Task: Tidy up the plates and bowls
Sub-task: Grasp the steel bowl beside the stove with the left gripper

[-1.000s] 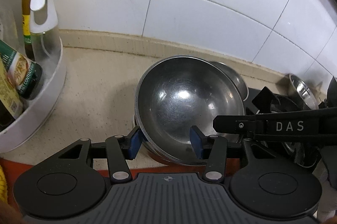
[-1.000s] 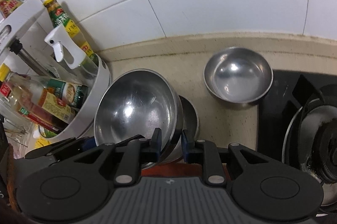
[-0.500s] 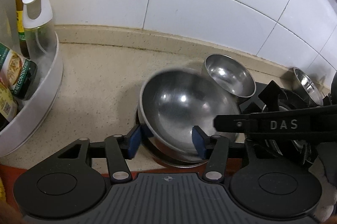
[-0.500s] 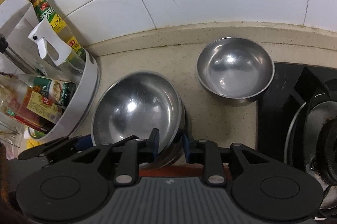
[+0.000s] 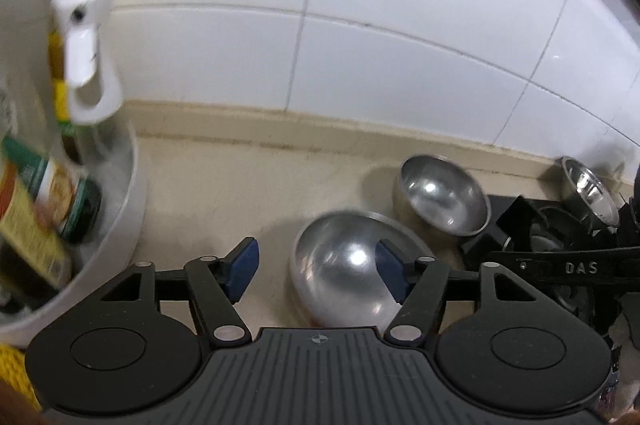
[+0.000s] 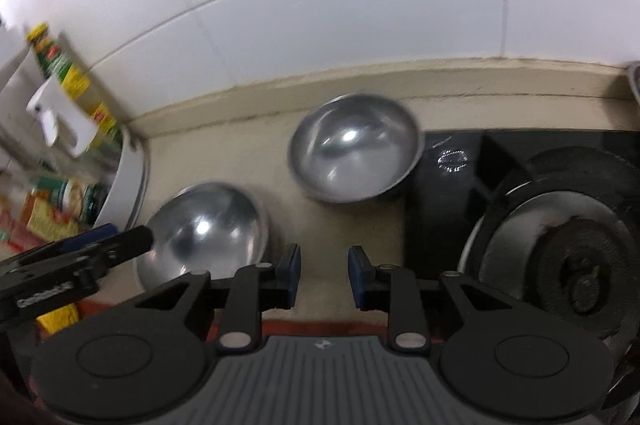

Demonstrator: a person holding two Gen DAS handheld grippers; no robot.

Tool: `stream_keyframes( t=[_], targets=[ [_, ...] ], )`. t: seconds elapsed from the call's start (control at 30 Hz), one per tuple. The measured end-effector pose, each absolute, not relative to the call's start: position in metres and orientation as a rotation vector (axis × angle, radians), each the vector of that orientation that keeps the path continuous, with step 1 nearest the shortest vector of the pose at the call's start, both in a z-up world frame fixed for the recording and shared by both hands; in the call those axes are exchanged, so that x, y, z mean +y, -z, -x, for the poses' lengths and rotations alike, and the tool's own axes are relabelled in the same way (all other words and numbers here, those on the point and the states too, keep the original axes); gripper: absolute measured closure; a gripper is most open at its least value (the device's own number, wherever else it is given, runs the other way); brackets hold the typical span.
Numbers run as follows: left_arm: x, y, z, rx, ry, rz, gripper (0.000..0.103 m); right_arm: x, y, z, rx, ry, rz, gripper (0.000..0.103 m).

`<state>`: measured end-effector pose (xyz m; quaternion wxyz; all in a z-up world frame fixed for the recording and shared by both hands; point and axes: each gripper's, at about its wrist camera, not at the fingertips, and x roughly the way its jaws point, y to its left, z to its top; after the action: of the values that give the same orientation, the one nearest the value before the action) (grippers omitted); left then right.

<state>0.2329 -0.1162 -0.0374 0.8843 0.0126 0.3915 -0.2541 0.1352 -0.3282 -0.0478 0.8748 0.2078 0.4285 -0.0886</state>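
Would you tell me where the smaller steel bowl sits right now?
In the right wrist view, the smaller steel bowl rests on the beige counter, near the back wall between the larger bowl and the black stove.

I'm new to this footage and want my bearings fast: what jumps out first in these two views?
Two shiny steel bowls dominate the beige counter: a large bowl near the front edge and a smaller bowl behind it, by the tiled wall and next to the black stove. At far left, a white rack holds sauce bottles and a white spray bottle.
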Motion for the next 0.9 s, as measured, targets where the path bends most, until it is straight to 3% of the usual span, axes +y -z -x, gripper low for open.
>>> stream_keyframes(
  t=[0.43, 0.53, 0.67, 0.9],
  targets=[
    [-0.209, 0.042, -0.275, 0.804, 0.622, -0.21, 0.022, -0.386, 0.062, -0.17, 0.878, 0.276, -0.485, 0.079],
    [-0.227, 0.054, -0.29, 0.834, 0.639, -0.238, 0.025, -0.394, 0.07, -0.178, 0.892, 0.269, -0.505, 0.079],
    [-0.246, 0.069, -0.304, 0.861, 0.666, -0.291, 0.037, -0.402, 0.081, -0.187, 0.907, 0.26, -0.517, 0.079],
    [-0.264, 0.089, -0.31, 0.883, 0.692, -0.376, 0.043, -0.406, 0.096, -0.195, 0.931, 0.244, -0.537, 0.079]
  ],
)
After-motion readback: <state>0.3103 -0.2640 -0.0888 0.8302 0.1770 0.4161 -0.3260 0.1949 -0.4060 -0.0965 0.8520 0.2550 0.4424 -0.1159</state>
